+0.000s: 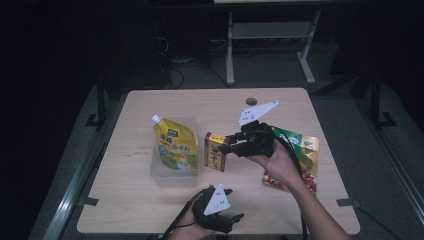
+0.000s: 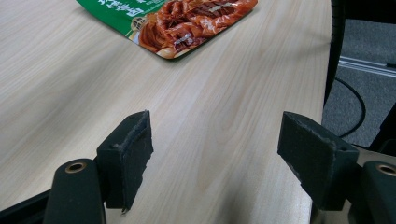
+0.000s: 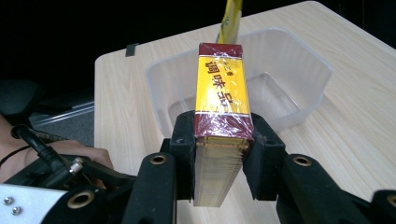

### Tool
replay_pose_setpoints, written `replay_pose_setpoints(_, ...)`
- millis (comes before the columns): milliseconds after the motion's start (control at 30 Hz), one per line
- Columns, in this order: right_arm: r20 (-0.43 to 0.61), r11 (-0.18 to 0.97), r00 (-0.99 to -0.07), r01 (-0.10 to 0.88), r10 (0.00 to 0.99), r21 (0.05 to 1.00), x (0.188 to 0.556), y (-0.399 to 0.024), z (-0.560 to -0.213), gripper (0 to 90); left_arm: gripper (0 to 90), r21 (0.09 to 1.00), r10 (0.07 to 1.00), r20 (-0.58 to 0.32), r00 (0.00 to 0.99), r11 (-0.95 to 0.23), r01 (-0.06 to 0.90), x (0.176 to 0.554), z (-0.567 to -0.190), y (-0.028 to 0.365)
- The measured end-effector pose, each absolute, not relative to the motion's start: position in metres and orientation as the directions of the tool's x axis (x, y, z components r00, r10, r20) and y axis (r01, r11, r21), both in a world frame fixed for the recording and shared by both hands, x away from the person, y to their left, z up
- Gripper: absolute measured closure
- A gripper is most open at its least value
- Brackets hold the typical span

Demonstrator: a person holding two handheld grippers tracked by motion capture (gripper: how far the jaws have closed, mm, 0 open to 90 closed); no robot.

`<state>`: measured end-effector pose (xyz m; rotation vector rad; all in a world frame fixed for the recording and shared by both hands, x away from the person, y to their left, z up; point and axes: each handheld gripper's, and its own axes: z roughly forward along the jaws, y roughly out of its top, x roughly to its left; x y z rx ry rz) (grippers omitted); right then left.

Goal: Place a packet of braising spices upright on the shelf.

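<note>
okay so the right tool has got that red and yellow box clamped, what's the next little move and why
Probably carry the box a little further forward until it hangs over the clear tub, then lower it. The right tool is shut on the box, which points at the tub but is not yet inside it. The yellow pouch leans at the tub's far side, so aim for the open near part.
</note>
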<state>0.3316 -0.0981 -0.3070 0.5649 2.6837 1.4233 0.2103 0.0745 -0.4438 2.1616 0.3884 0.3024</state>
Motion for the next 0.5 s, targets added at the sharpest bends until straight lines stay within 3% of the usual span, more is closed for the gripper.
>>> replay_pose_setpoints(500, 0.1, 0.527, -0.954, 0.241, 0.282, 0.815, 0.332, -0.076, -0.295, 67.0, 25.3, 0.818, 0.382, 0.074, 0.921, -0.551, 0.164, 0.211, -0.444, 0.076)
